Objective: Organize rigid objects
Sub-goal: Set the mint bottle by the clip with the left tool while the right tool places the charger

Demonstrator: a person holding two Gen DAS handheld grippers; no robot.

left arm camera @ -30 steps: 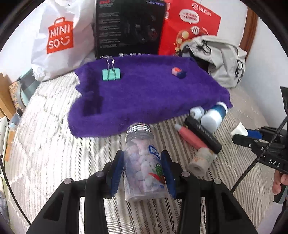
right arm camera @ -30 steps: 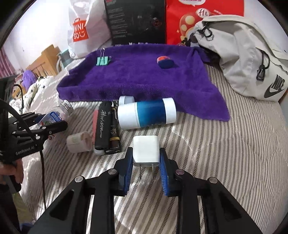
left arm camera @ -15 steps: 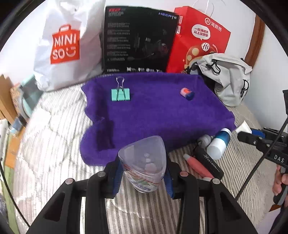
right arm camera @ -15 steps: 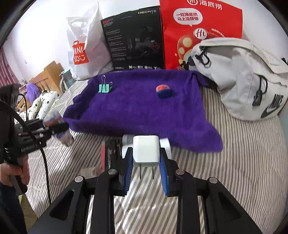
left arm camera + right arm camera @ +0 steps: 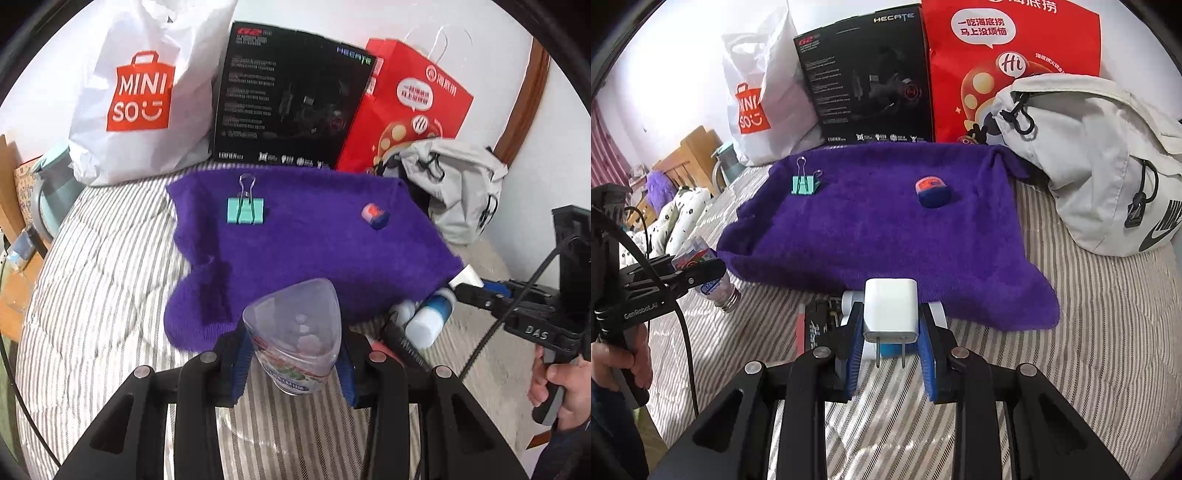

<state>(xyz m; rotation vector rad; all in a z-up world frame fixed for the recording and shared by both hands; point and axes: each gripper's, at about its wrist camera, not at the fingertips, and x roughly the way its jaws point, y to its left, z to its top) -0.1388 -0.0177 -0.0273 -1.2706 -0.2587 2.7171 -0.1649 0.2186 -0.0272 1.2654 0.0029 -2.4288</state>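
**Both grippers hold an object above the bed**

The left gripper (image 5: 293,363) has its fingers (image 5: 239,363) closed narrow on a clear candy bottle (image 5: 295,332). The blue pads press both sides of the bottle. The bottle is turned with its triangular bottom toward the camera, and in the right wrist view its metal cap (image 5: 728,302) points down to the striped bed (image 5: 1089,350).

The right gripper (image 5: 891,349) has its fingers (image 5: 854,350) closed on a white charger (image 5: 891,308), with the two prongs pointing down. The charger is lifted off the bed, at the near edge of the purple towel (image 5: 879,229).

On the far part of the towel lie a green binder clip (image 5: 804,183) at the left and a small blue and orange object (image 5: 932,192) at the right, well apart. Behind the charger, a white and blue tube (image 5: 430,317) and a black tube (image 5: 816,325) lie on the bed just beside the near edge of the towel.
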